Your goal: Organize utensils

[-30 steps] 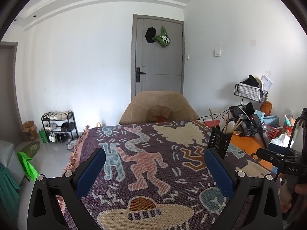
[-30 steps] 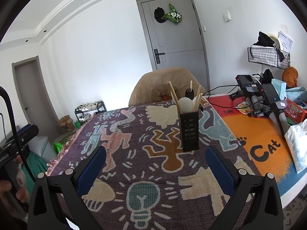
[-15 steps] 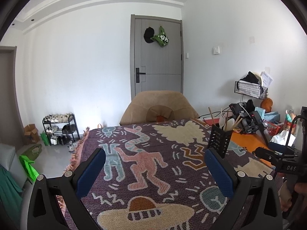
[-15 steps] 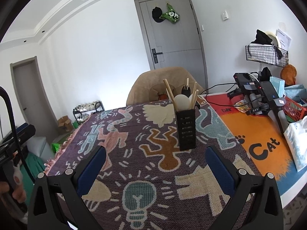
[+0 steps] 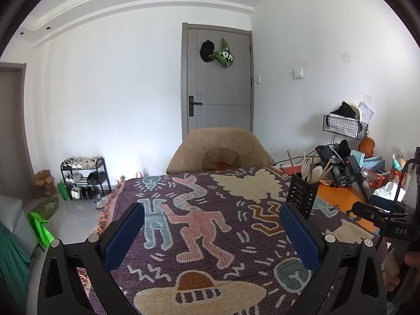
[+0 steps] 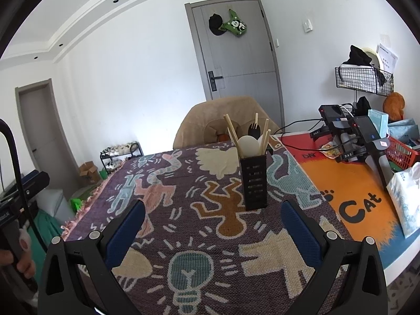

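Observation:
A black slotted utensil holder (image 6: 254,181) stands upright on the patterned tablecloth (image 6: 199,225), holding wooden chopsticks (image 6: 232,134), a pale spoon (image 6: 248,145) and a black fork (image 6: 254,131). My right gripper (image 6: 212,218) hovers open in front of it, nothing between its blue pads. In the left wrist view the same holder (image 5: 302,197) sits at the right, just beyond the right finger of my left gripper (image 5: 211,219), which is open and empty above the cloth. The other gripper's body (image 5: 386,220) shows at the right edge.
A tan chair (image 6: 225,120) stands at the table's far side before a grey door (image 6: 236,50). On the orange mat (image 6: 349,183) at the right lie charging devices (image 6: 349,136), a red basket (image 6: 399,152) and a white bag (image 6: 407,197). A shoe rack (image 5: 84,176) is on the floor at left.
Both grippers have pulled back and tilted slightly; the holder looks a little farther and more central in the right wrist view. Both stayed open and empty.

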{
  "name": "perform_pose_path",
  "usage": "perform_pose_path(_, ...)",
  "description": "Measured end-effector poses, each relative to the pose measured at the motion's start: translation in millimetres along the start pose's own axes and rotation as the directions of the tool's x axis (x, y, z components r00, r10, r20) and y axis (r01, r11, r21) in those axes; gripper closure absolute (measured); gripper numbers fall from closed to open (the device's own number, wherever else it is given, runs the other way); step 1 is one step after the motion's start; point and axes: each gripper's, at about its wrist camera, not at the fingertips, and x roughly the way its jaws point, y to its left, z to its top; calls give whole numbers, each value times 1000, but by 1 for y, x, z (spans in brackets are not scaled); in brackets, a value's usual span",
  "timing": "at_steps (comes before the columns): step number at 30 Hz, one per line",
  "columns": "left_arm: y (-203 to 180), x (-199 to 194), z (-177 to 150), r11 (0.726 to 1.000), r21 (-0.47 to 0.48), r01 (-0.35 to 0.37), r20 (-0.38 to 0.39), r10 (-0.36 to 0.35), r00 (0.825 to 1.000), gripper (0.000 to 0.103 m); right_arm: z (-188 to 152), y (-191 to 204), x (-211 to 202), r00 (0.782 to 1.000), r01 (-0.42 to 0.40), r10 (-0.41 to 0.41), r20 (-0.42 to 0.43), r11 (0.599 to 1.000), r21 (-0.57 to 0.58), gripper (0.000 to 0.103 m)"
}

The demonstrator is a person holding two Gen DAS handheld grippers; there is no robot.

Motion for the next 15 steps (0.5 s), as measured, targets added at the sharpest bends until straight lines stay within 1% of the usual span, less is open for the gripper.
perform_pose_path(12, 3, -1, 0, 1000, -7, -6, 2, 6, 1000, 0, 1, -1, 1, 1000, 3, -3, 1, 1000, -3, 0)
perform_pose_path(15, 2, -4, -1, 1000, 5, -24, 18, 24, 1000, 0, 1, -1, 0, 1000, 5, -5, 5, 1000, -8, 0)
